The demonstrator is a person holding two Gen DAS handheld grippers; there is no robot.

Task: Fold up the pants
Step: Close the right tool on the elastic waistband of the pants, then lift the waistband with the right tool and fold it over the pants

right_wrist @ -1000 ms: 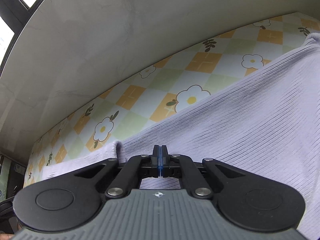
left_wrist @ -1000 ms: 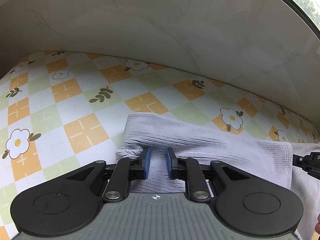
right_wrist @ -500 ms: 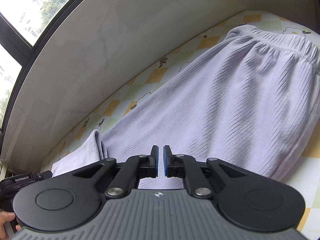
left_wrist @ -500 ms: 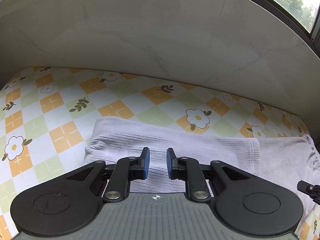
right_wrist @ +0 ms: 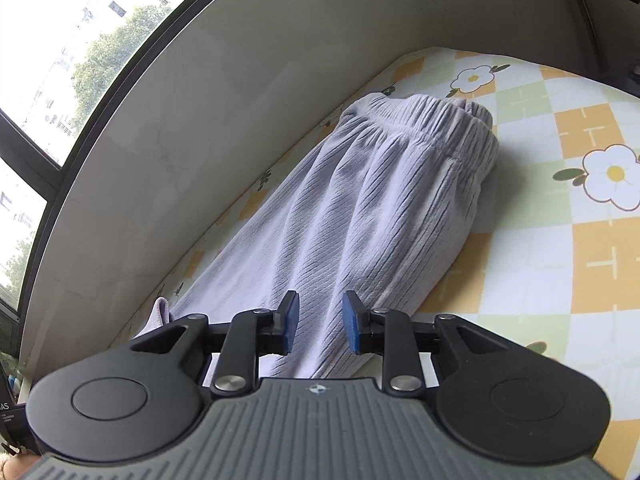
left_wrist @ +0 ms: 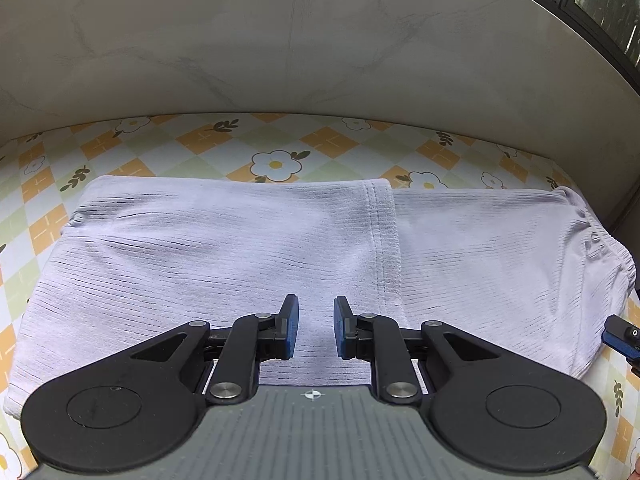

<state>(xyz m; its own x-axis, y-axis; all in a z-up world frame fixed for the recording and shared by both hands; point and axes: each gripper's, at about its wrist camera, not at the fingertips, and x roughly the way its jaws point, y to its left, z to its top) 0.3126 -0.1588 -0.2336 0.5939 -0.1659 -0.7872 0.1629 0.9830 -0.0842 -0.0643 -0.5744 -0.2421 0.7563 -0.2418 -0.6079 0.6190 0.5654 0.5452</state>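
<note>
The pale lilac ribbed pants (left_wrist: pixel 248 248) lie flat on the flowered tablecloth, with the leg end folded over so its hem (left_wrist: pixel 386 240) lies across the middle. The elastic waistband (right_wrist: pixel 432 128) is at the far end in the right wrist view and at the right edge in the left wrist view (left_wrist: pixel 600 240). My left gripper (left_wrist: pixel 316 326) is open and empty, above the folded part near its front edge. My right gripper (right_wrist: pixel 320 322) is open and empty, above the pants' near side. A tip of the right gripper (left_wrist: pixel 622 334) shows at the left wrist view's right edge.
The tablecloth (left_wrist: pixel 332 144) has orange and green checks with white flowers. A grey marble-look wall (left_wrist: pixel 300 40) runs close behind the pants. Windows (right_wrist: pixel 80 40) sit above it. Bare cloth (right_wrist: pixel 580 240) lies right of the waistband.
My right gripper has opened and let go of the pants. Both grippers have pulled back and up, so more of the folded pants shows. The left gripper stayed open.
</note>
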